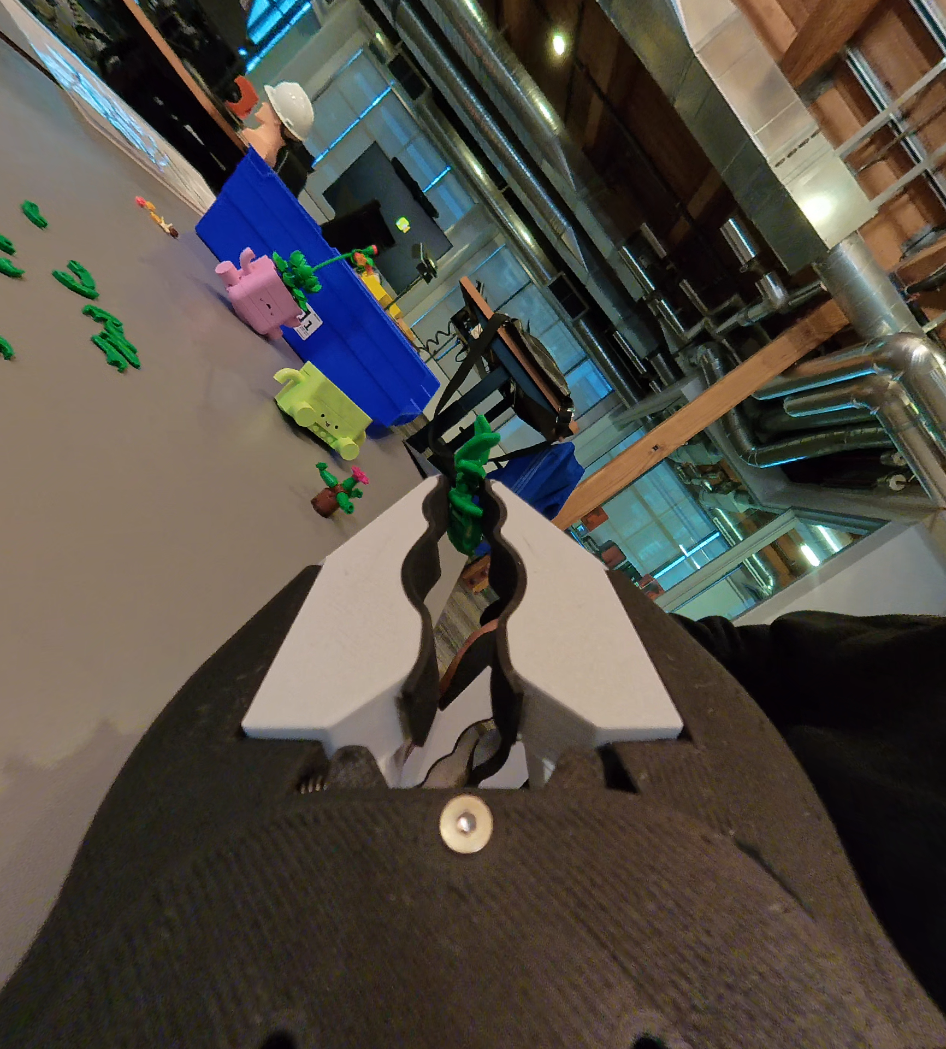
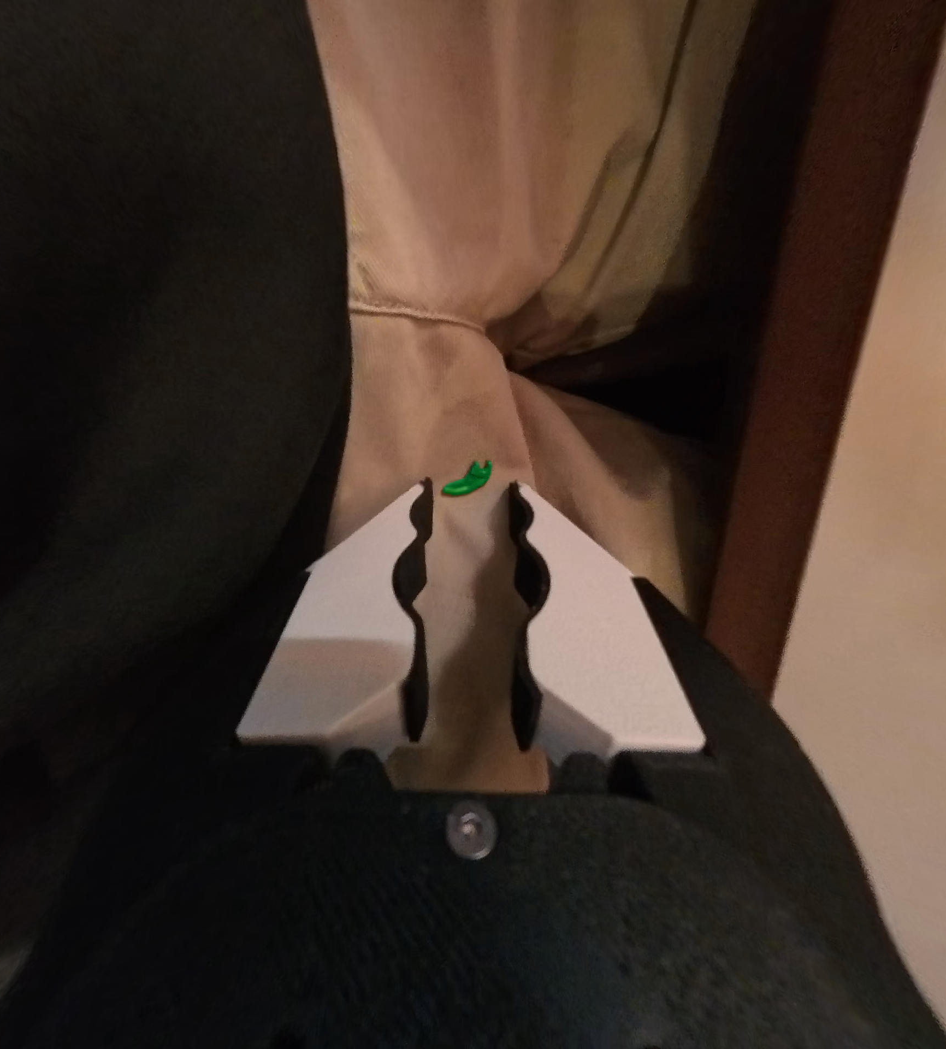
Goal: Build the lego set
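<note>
My left gripper (image 1: pixel 466 488) is shut on a green leafy plant assembly (image 1: pixel 468 499) and holds it above the grey table's (image 1: pixel 90 511) edge. On the table lie several loose green leaf pieces (image 1: pixel 113 340), a pink pot with a green plant (image 1: pixel 263 298), a lime-green pot (image 1: pixel 320 414) and a small brown pot with flowers (image 1: pixel 340 491). My right gripper (image 2: pixel 469 485) is open. A single green leaf piece (image 2: pixel 468 479) lies on beige cloth (image 2: pixel 459 284) just beyond its fingertips, not gripped.
A blue bin (image 1: pixel 317 295) stands on the table behind the pots. A tiny pink and yellow piece (image 1: pixel 156 215) lies farther back. In the right wrist view a dark sleeve (image 2: pixel 119 340) fills the left and a brown wooden edge (image 2: pixel 800 397) runs along the right. About 25 cm separates my left fingertips from my right. From either gripper's tips it is about 25 cm to the lime-green pot (image 1: pixel 320 414).
</note>
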A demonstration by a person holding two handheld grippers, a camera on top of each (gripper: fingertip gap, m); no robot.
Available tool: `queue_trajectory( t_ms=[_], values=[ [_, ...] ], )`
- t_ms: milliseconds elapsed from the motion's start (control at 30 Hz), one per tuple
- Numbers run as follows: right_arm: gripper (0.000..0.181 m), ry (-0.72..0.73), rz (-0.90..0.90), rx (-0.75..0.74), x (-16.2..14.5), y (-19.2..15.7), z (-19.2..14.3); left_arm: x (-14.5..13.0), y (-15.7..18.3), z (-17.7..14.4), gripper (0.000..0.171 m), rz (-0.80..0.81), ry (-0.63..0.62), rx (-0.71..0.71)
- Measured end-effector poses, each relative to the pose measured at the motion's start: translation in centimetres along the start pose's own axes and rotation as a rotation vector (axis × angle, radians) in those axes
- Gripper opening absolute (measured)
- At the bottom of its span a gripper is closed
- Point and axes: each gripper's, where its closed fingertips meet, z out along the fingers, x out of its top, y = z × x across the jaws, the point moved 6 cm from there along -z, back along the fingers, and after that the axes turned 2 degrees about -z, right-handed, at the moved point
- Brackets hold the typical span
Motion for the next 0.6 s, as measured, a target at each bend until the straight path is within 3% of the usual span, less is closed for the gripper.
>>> queue_trajectory(
  t_ms=[167,367,600],
  values=[
    [0.017,0.060,0.086,0.053,0.10,-0.41,0.02,-0.28,0.59,-0.25,0.008,-0.003,0.002,-0.013],
    [0.020,0.083,0.212,0.096,0.19,-0.17,0.32,-0.31,0.59,-0.23,0.008,0.001,-0.001,-0.011],
    [0.016,0.104,0.236,0.096,0.08,-0.29,0.31,-0.32,0.27,-0.22,0.008,-0.019,0.004,-0.013]
  ],
)
